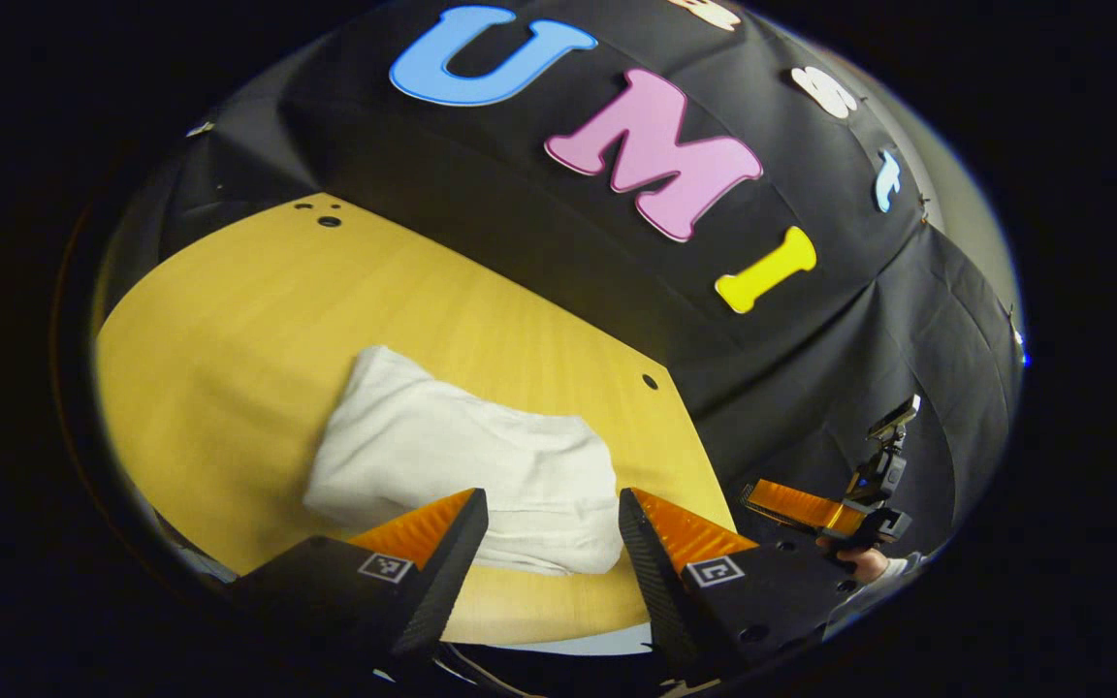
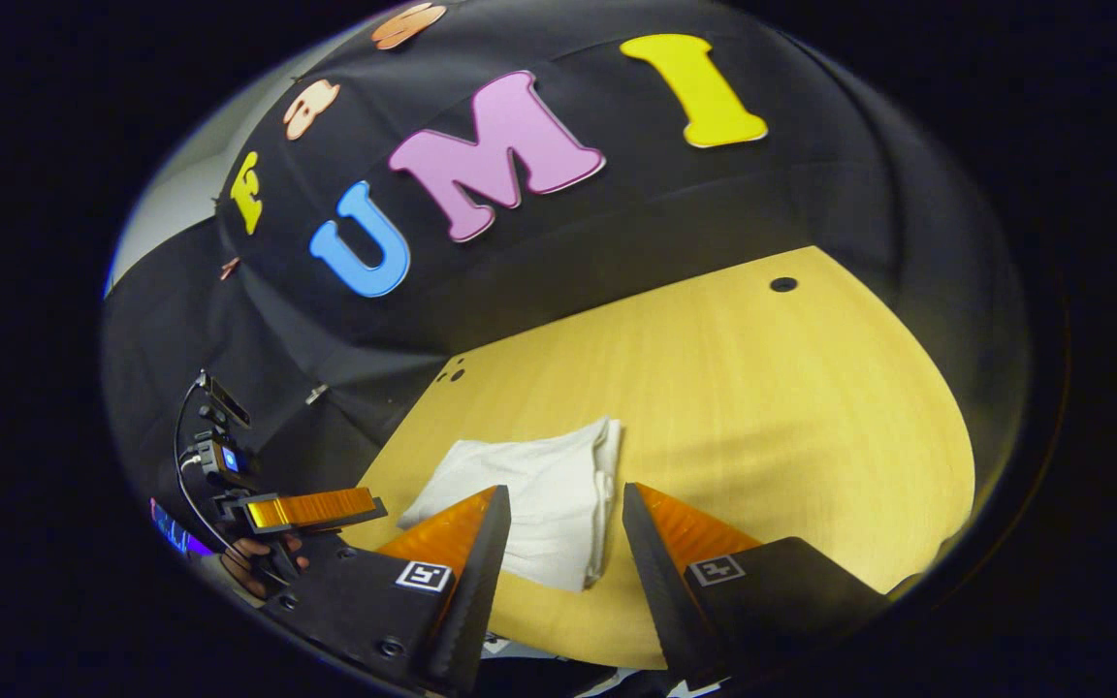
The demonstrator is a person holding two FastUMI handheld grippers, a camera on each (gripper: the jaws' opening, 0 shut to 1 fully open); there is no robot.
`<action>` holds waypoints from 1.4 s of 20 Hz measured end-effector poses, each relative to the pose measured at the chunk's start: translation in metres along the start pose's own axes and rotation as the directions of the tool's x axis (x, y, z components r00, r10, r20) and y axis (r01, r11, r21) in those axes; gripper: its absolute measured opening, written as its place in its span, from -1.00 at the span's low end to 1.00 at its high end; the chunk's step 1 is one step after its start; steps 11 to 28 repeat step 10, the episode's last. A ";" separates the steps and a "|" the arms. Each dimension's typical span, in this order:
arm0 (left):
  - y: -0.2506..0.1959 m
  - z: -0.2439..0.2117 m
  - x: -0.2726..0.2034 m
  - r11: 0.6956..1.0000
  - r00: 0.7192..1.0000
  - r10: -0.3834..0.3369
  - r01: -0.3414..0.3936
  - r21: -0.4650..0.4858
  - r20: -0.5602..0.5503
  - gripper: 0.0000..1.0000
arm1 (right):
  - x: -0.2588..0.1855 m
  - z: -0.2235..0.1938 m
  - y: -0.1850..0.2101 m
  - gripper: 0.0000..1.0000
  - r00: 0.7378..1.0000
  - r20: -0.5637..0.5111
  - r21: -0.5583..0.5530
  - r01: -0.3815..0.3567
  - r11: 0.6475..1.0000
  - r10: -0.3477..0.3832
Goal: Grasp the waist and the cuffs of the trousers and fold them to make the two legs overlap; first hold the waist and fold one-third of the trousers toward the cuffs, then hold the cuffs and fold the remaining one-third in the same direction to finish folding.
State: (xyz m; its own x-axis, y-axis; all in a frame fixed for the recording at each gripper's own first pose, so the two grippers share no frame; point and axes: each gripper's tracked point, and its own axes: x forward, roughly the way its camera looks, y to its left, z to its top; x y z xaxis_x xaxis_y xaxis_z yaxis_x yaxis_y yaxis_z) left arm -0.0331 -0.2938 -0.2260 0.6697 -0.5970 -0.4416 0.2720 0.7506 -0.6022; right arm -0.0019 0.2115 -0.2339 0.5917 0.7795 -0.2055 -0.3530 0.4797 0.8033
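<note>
My left gripper (image 1: 553, 528) and right gripper (image 2: 564, 523) hang open, empty, above the folded trousers (image 1: 462, 465) on the table (image 1: 248, 320). I judge a careless brush could spring the bundle open.

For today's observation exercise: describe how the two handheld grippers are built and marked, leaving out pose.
The left gripper and right gripper each have two wedge-shaped fingers on dark blocks bearing square black-and-white markers. Seen from the right gripper view, the left gripper carries a black cable and a small lit module.
</note>
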 end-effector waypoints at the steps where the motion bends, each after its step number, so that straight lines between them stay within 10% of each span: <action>1: 0.008 0.002 -0.012 1.000 1.000 0.021 -0.021 -0.010 0.024 0.74 | 0.006 -0.001 0.013 0.47 1.000 -0.017 -0.006 -0.025 1.000 0.025; 10: 0.053 0.018 -0.084 0.986 0.984 0.112 -0.094 -0.137 0.135 0.74 | 0.057 -0.019 0.110 0.81 0.987 -0.105 -0.036 -0.122 0.992 0.118; 28: 0.053 0.018 -0.084 0.986 0.984 0.112 -0.094 -0.137 0.135 0.74 | 0.057 -0.019 0.110 0.81 0.987 -0.105 -0.036 -0.122 0.992 0.118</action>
